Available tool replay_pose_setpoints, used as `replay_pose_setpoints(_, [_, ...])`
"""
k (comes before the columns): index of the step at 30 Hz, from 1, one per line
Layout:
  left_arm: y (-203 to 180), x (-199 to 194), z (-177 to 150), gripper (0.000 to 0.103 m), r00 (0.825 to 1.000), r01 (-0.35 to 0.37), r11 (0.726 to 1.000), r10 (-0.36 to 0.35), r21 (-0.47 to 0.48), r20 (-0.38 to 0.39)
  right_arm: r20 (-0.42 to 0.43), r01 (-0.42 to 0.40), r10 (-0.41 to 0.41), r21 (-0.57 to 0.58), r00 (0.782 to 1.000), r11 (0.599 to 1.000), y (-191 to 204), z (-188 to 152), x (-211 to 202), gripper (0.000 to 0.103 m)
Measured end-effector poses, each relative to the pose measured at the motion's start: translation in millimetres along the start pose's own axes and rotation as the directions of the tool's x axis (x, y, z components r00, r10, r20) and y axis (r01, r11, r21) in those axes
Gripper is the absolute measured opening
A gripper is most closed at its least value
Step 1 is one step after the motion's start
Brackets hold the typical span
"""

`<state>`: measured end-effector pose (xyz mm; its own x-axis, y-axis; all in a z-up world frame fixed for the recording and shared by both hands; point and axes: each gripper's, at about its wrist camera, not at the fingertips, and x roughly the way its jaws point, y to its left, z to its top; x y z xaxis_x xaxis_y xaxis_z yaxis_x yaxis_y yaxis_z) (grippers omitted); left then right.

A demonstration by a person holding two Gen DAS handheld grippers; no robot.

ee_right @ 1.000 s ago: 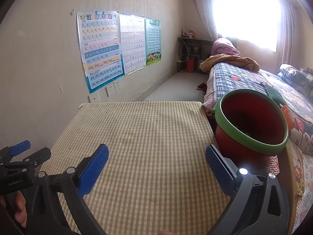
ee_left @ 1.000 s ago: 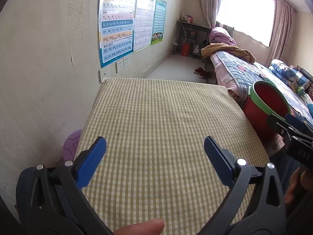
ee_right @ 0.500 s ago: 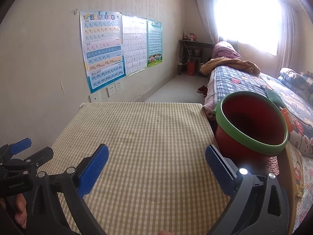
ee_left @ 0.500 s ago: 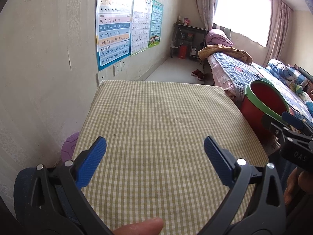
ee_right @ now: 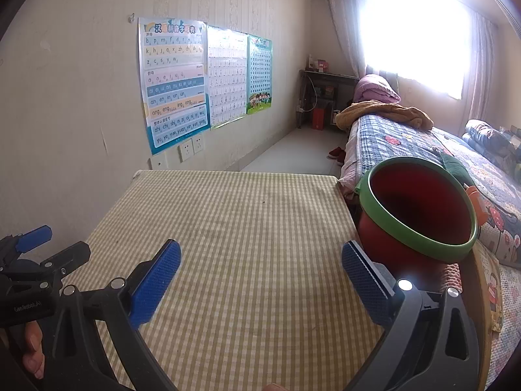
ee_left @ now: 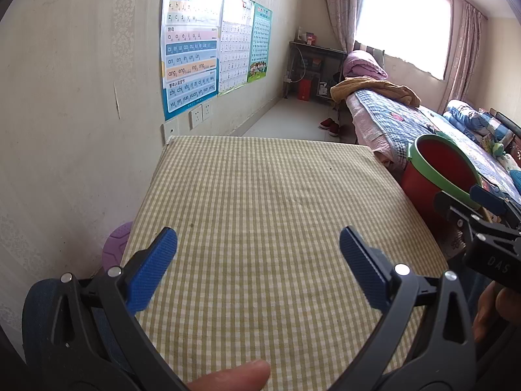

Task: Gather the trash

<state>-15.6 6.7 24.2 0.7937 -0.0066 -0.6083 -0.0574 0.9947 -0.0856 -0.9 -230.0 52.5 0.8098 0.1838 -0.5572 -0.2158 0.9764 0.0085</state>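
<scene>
You are in a bedroom with pale patterned walls, a bright curtained window and a long bed under a blue patchwork quilt (ee_right: 407, 143) running along your right. In front of you sits the bench covered in a yellow-green checked cloth (ee_left: 267, 202), and nothing that reads as trash lies on it in either view. The task's receptacle, a red plastic bucket with a green rim (ee_right: 420, 215), stands just off the bench's right edge, between bench and bed. That puts it ahead and to the right of your right gripper (ee_right: 260, 280), clearly the nearer one; your left gripper (ee_left: 259, 265) hangs over the bench's near left part, well apart from the bucket. Both have their blue-padded jaws spread wide, holding nothing. Any drop into the bucket would likely fall to your right hand.
</scene>
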Motion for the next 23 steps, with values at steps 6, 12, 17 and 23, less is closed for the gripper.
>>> replay_pose_setpoints(6, [-1.3, -0.2, -1.0, 0.098, 1.0, -0.002, 1.0, 0.002, 0.003, -0.008, -0.005, -0.001, 0.001, -0.001, 1.0, 1.0, 1.2, -0.8, 1.4, 0.096])
replay_pose_setpoints(12, [0.0, -0.8, 0.5, 0.098, 1.0, 0.001, 1.0, -0.001, -0.002, 0.006, -0.012, -0.005, 0.005, 0.002, 1.0, 1.0, 2.0, -1.4, 3.7, 0.096])
replay_pose_setpoints(17, [-4.1, -0.6, 0.8, 0.098, 1.0, 0.004, 1.0, -0.004, 0.017, 0.01, -0.015, -0.005, 0.005, 0.004, 1.0, 1.0, 0.8, -2.0, 4.9, 0.096])
replay_pose_setpoints(23, [-5.5, 4.6, 1.8, 0.098, 1.0, -0.009, 1.0, 0.009, 0.025, -0.007, -0.023, -0.004, 0.004, 0.003, 1.0, 1.0, 0.9, -2.9, 5.8, 0.096])
